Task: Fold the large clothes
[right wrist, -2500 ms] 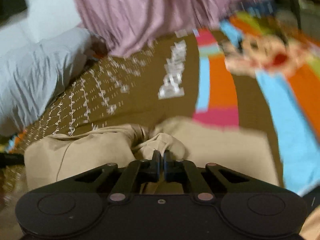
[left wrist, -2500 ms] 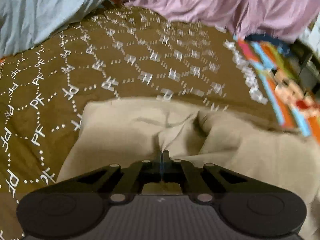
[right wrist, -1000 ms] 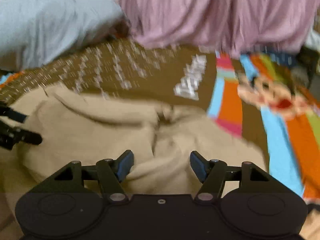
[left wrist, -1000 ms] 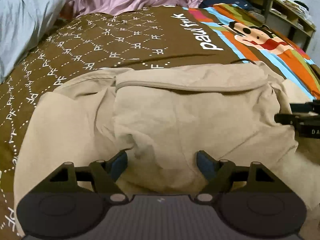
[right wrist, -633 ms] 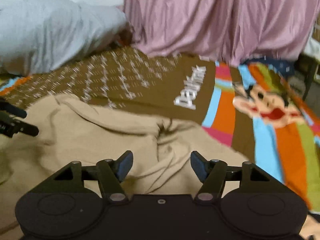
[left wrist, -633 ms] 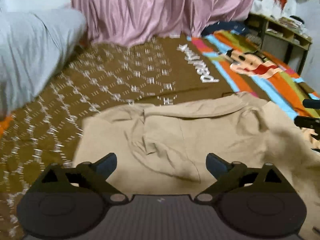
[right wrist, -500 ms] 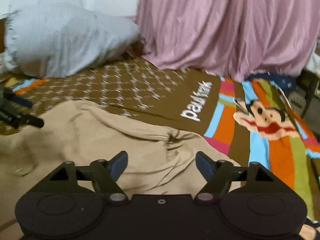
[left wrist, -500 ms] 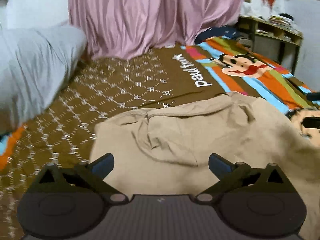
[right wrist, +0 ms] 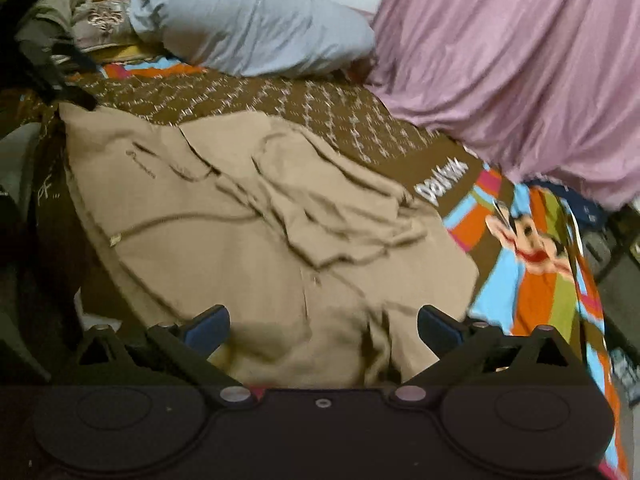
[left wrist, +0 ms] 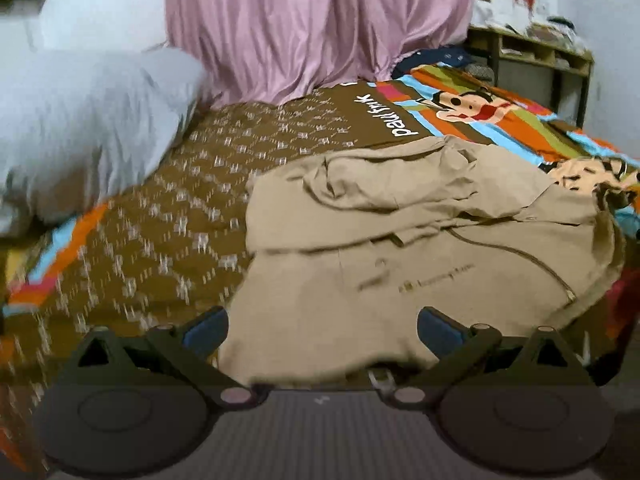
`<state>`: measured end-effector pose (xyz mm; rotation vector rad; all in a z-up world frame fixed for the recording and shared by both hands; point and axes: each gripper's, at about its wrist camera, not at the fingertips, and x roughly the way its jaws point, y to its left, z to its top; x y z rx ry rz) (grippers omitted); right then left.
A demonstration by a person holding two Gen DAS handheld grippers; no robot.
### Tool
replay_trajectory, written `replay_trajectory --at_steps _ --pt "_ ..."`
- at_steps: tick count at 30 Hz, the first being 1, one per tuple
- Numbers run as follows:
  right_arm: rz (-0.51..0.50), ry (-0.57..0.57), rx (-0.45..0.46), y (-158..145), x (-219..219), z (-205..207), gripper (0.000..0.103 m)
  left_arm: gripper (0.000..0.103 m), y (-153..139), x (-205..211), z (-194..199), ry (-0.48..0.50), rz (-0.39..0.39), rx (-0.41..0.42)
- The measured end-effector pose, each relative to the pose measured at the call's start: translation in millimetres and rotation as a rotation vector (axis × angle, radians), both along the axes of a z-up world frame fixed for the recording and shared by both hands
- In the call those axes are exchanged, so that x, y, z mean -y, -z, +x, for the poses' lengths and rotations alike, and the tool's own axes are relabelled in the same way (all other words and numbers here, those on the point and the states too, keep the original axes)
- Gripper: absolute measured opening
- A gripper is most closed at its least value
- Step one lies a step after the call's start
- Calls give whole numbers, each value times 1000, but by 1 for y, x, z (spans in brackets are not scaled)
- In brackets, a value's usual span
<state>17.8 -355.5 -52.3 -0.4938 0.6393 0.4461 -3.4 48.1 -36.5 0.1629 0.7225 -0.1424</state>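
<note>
The left gripper (left wrist: 322, 326) stood with its jaws wide apart and nothing between them. The right gripper (right wrist: 323, 325) had just been opening and held nothing either. Beyond both, toward twelve o'clock, the beige hoodie (left wrist: 400, 248) lay rumpled on the brown patterned bedspread (left wrist: 240, 152). A grey pillow (right wrist: 248, 12) sat at eleven o'clock and a pink curtain (left wrist: 312, 20) hung at twelve.

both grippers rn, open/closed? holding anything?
Left gripper: open wide, holding nothing; the beige hoodie lies loose on the bed.
Right gripper: open, jaws have just been opening, nothing held.
</note>
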Motion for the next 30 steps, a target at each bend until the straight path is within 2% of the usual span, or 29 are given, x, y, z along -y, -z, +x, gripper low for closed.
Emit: replay_trajectory --at_steps 2,4,8,10,14,18,20,23,24,25,26,27,28,29,30 --pt "7 45 -9 2 7 -7 101 102 6 -6 -7 -9 -6 -16" --pt "8 87 -12 6 13 -9 102 102 12 -5 -12 -14 36 -31" --pt "-66 182 17 14 22 -11 102 102 17 -6 -21 -2 127 -37" --pt "-87 205 44 16 27 -10 98 102 20 -5 -23 -4 181 -33" --pt "-122 199 64 20 30 -7 94 102 28 0 -24 -17 330 -6" --pt "-101 166 63 21 23 3 94 101 35 0 -11 -12 382 -8" --pt "-117 160 68 24 18 11 90 98 40 0 -4 -1 429 -11" --pt "-145 160 72 28 15 21 77 93 43 2 2 12 488 -1" --pt "-150 163 75 29 15 23 68 87 42 3 3 14 495 1" --pt "-149 168 71 29 16 25 54 80 41 2 5 12 503 4" --pt "-143 180 63 29 18 27 46 75 39 2 6 4 516 13" --pt "-133 196 63 28 21 28 35 64 37 1 8 -6 525 25" --pt "-105 208 60 25 24 27 33 56 35 -2 10 -8 518 33" --pt "-59 222 58 21 29 26 31 52 31 -5 11 -6 496 41" --pt "-25 237 63 18 34 25 28 42 27 -7 12 -7 468 52"
